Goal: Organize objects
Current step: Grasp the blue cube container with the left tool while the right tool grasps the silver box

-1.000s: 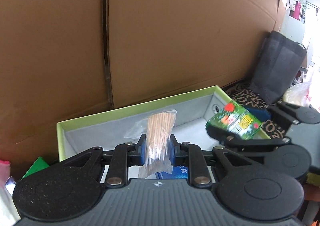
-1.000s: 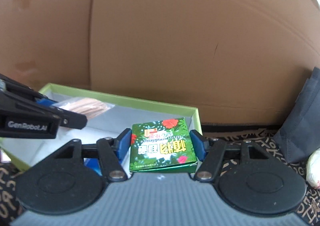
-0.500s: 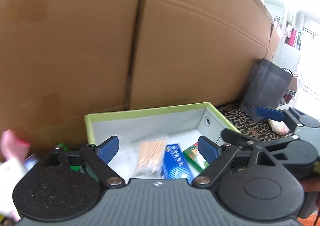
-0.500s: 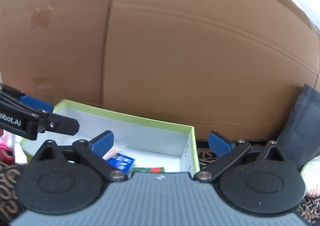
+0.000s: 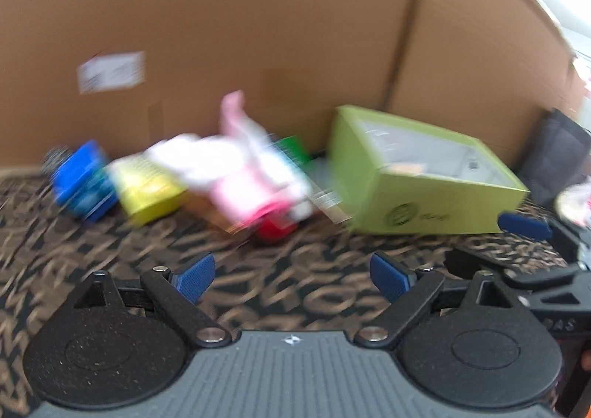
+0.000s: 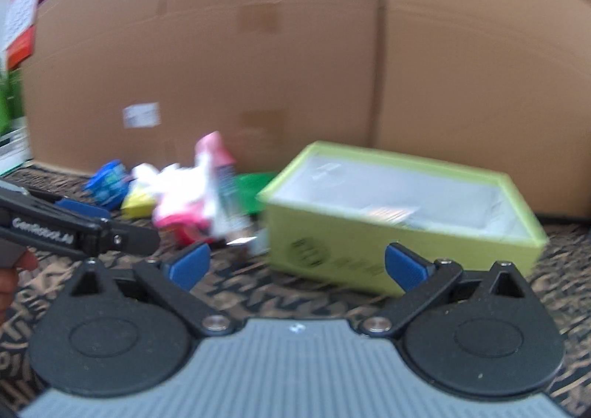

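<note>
Two claws were seen spread wide and empty, each held low over the patterned tabletop (image 5: 288, 292). The left claw (image 5: 291, 275) was pointed toward the loose pile rather than the box, which suggested that another item was to be fetched. The right claw (image 6: 295, 266) was aimed between the pile and the lime-green box (image 6: 399, 251), with nothing between its blue pads.

The box was set open-topped near the cardboard wall (image 6: 295, 67), presumably so that items could be dropped in from above without a lid being handled. A pale packet could be made out inside it in both views, though blur hid what it was.

The things not yet sorted were gathered to the left of the box, close against the wall. A pink and white bundle (image 5: 243, 174) was heaped in the middle of the pile, with a red object (image 5: 275, 229) just under its near edge. A yellow packet (image 5: 149, 192) lay beside it, and a blue box (image 5: 81, 181) lay further left. A green item (image 5: 293, 152) was tucked between the bundle and the box. Whether these touched one another could not be told, since both views were smeared by motion.

The task was judged to be partly done: some contents were in the box and several items were left outside. The pink bundle looked soft and loose, so a grip on it might be expected to slip or drag its neighbours.
</note>
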`<state>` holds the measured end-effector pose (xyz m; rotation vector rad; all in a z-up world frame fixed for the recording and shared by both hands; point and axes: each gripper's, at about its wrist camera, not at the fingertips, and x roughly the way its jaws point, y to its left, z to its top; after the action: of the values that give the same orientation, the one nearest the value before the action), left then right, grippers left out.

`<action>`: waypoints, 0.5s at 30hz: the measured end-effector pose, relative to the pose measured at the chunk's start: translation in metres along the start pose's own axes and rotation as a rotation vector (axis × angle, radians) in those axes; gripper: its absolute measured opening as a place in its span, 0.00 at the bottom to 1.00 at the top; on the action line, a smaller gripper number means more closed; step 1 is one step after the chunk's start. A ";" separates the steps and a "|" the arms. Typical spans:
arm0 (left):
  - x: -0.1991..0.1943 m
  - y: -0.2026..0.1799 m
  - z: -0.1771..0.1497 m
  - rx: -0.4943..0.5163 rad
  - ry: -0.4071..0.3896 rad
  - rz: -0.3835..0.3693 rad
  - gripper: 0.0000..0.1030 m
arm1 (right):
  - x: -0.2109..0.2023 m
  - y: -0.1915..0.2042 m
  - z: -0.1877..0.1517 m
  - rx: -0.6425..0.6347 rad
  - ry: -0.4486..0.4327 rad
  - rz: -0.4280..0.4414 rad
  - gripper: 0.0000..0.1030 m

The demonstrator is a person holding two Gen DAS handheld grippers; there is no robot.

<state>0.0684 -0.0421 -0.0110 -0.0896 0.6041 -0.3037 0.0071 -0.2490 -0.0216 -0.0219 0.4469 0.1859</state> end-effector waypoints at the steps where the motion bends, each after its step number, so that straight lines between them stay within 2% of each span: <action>1: -0.002 0.012 -0.003 -0.026 0.008 0.028 0.91 | 0.002 0.007 -0.001 0.014 0.013 0.028 1.00; 4: -0.001 0.041 -0.005 -0.087 0.025 0.105 0.91 | 0.016 0.025 -0.005 0.050 0.053 0.091 1.00; 7: -0.002 0.069 0.000 -0.121 -0.003 0.175 0.91 | 0.019 0.038 -0.008 0.057 0.074 0.131 1.00; 10: 0.008 0.096 0.019 -0.177 -0.023 0.274 0.91 | 0.014 0.049 -0.013 0.042 0.084 0.138 1.00; 15: 0.038 0.136 0.055 -0.289 -0.082 0.364 0.91 | 0.020 0.050 -0.014 0.050 0.112 0.116 1.00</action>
<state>0.1642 0.0749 -0.0100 -0.2653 0.5679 0.1407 0.0093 -0.1972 -0.0422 0.0431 0.5647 0.2885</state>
